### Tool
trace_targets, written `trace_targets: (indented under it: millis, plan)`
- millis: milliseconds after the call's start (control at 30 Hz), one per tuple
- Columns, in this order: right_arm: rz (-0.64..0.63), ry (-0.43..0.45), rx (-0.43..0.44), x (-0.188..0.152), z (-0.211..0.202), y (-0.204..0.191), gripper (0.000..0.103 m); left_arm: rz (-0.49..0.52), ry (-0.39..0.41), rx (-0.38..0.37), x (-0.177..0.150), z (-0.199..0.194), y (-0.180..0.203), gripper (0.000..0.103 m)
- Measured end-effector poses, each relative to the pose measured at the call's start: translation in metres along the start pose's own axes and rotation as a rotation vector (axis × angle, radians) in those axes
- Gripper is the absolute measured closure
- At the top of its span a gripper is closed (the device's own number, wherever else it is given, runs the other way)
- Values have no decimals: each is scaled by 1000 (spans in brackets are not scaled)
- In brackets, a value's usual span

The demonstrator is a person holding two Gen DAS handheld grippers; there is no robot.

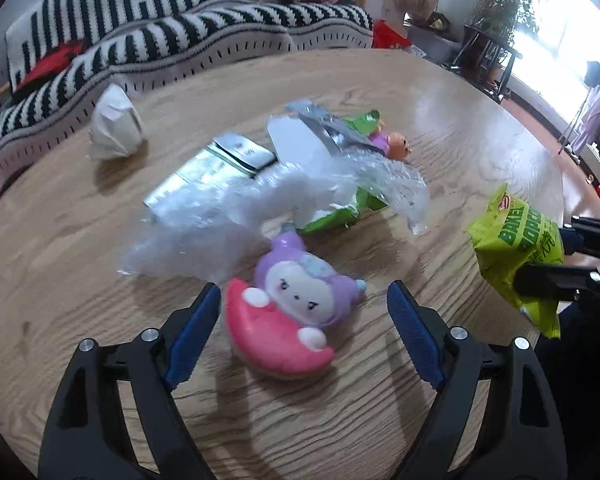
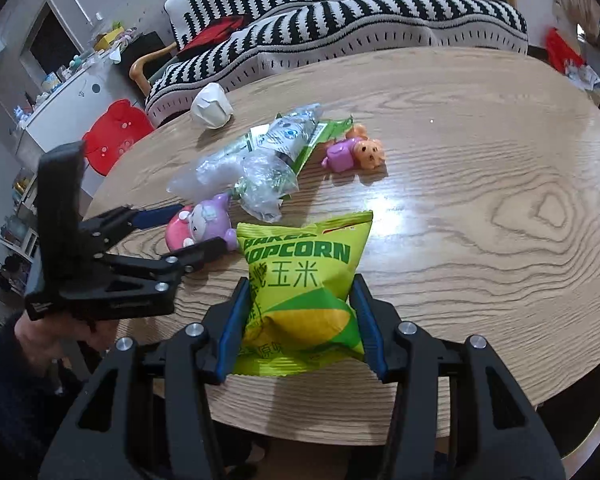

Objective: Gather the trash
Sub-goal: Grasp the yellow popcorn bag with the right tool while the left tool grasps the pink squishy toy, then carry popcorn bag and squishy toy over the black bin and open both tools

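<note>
**Popcorn bag gripped at the tabletop's near edge as the trash round goes on**

The popcorn bag (image 2: pixel 304 292), green and yellow, sits pinched between the pads of the right gripper (image 2: pixel 298 320) above the near edge of the round wooden tabletop (image 2: pixel 480 220). The left gripper (image 1: pixel 304 320) hovers wide open and empty over a pink-and-purple toy (image 1: pixel 296 312), which is not rubbish. Better targets lie mid-table: crumpled clear plastic (image 1: pixel 236 216), a green wrapper (image 1: pixel 336 216) and, toward the far left edge, a wad of white paper (image 1: pixel 116 128). A firm, mid-bag hold should keep the packet from slipping.
</note>
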State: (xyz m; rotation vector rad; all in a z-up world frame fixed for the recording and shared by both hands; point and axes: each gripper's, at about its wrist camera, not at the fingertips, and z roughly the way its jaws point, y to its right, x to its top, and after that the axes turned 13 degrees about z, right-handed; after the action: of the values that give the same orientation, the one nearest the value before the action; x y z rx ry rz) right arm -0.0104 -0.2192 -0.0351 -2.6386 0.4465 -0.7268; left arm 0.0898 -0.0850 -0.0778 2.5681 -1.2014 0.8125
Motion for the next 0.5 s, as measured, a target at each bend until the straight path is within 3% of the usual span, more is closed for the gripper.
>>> trace_targets:
  millis: [100,133,267,500]
  plan:
    - [-6,-8,-8,0,4,-2,53,31,-18,47,1,7,7,25]
    - [-7,-9,-10,0,4,-2,53,31,-19,57,1,7,7,34]
    - [-21,-5,-24,-3,6,-6,53,2,-13,42,-2,0,4,44]
    - [-45,5,-34,-4,7,-11,53,-71,-17,37,-13,-36,7,49]
